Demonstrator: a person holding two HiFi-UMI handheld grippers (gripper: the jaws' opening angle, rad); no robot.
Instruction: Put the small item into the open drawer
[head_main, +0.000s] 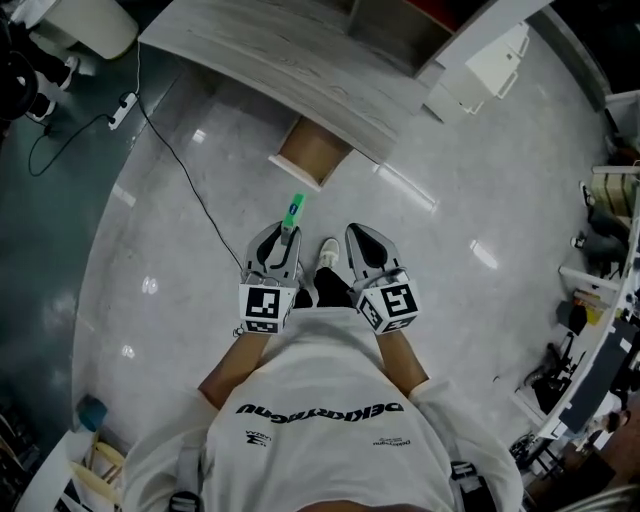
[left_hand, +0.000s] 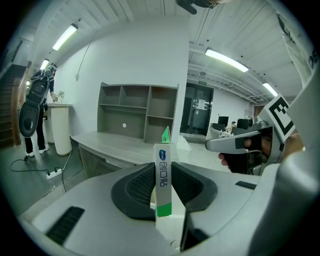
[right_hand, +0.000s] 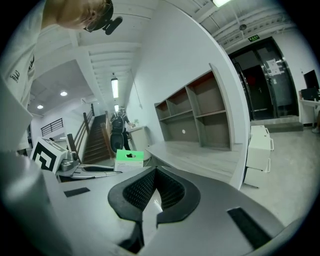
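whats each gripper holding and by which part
The left gripper clamps a slim green-and-white box by its lower half; the right gripper holds nothing.

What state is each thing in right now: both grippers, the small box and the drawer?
left gripper, shut on the small box.
right gripper, shut, nothing between its jaws.
small box, clamped edge-on, sticking out past the jaws, not yet in the drawer.
drawer, pulled out of the desk, open.

Drawer (head_main: 312, 152) rear pt hidden under desk (head_main: 300, 62).
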